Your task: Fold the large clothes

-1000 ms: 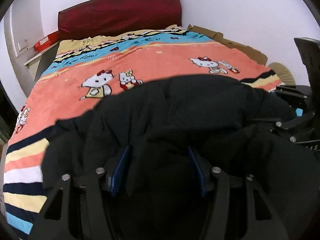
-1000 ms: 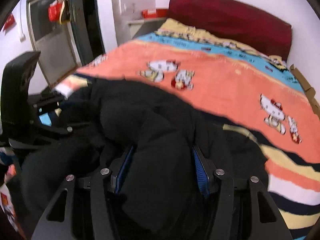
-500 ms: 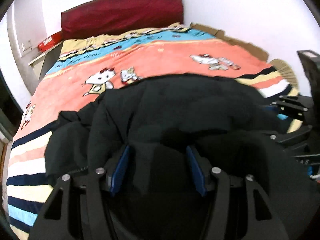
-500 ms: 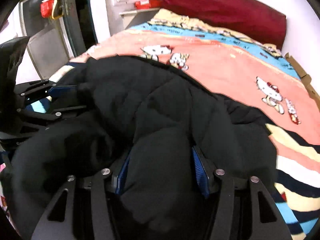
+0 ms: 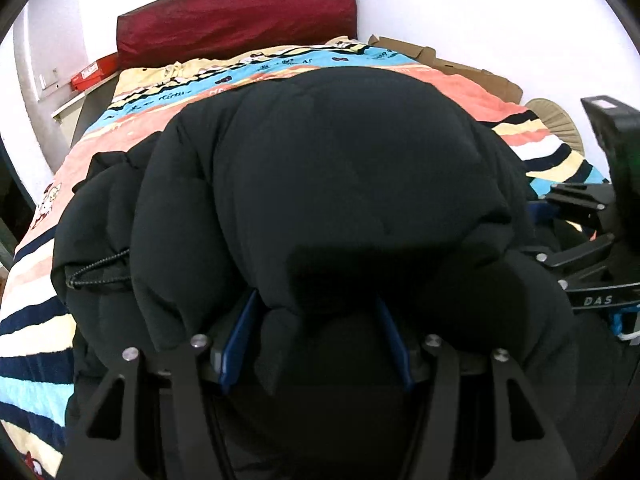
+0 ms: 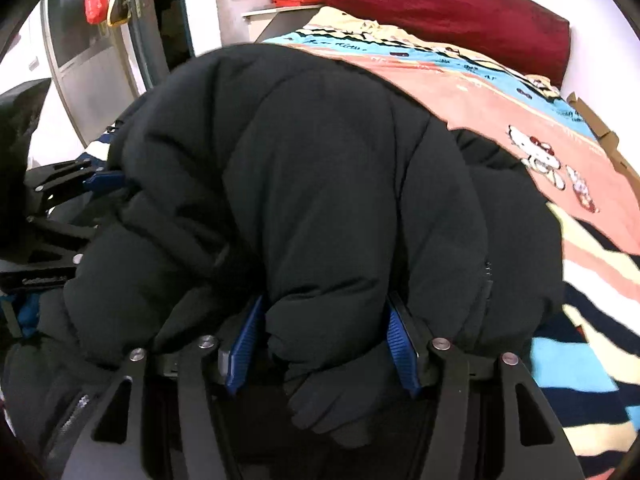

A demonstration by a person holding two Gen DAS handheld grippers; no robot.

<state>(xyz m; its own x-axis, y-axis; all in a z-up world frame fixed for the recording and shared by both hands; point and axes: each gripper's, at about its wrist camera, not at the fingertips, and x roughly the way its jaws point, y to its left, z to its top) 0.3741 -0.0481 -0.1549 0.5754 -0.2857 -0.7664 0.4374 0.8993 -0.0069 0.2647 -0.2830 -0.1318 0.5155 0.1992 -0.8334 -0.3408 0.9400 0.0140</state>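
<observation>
— Garment condition?
— Black puffer jacket, quilted, bunched high over the striped bedspread.
— Tools?
— Your left gripper and right gripper each pinch a thick fold of it.

a home bedroom: bed with cartoon-cat blanket, red headboard, white walls

Jacket: on the blanket, at its near end.
Headboard: behind the jacket, at the blanket's far end.
Cardboard: right of the blanket.
</observation>
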